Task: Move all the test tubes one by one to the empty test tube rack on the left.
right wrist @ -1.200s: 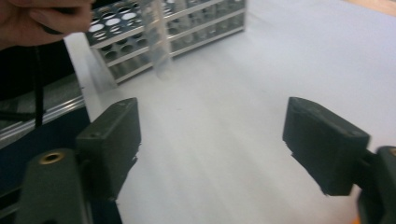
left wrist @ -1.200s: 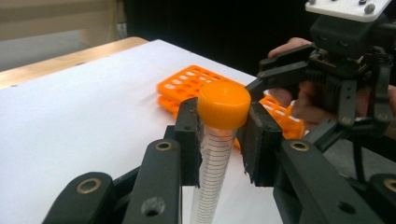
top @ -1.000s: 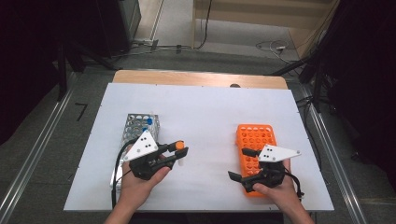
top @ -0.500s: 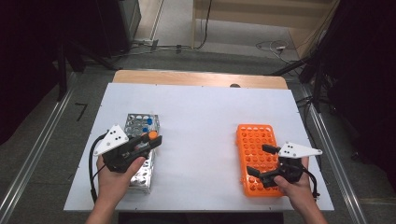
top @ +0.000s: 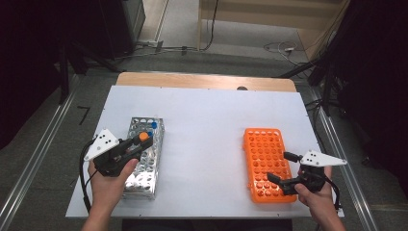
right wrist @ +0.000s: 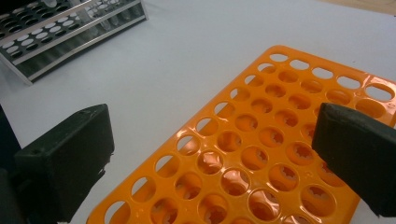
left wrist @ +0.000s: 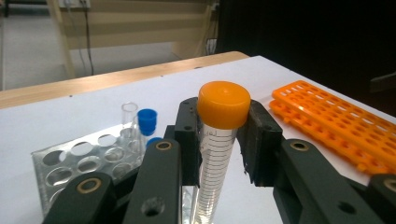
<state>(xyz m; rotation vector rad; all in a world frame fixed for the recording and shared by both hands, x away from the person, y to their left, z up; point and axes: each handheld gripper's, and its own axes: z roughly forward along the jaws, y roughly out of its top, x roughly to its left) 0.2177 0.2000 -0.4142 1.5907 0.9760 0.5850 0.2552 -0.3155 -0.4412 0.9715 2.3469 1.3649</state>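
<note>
Our left gripper [left wrist: 223, 140] has its fingers [left wrist: 188, 140] clamped on the tube [left wrist: 215, 154], pinching it just under its orange cap [left wrist: 223, 103], so the tube stands upright between them. The metal rack [top: 142, 159] lies right below and just beyond the fingers, with a blue-capped tube [left wrist: 147, 122] and a bare glass one [left wrist: 129, 116] standing in holes at its far end. We judge the pick-up done and the seating left: the tube hangs above the rack, not yet in a hole. The two standing tubes sit close ahead of the fingers and could be knocked on the way down.

Across bare bench [top: 202, 130], our right gripper [right wrist: 210, 154] holds its fingers [right wrist: 70, 154] wide apart with nothing between them, above the near corner of the orange rack [top: 265, 163], whose holes look empty.
</note>
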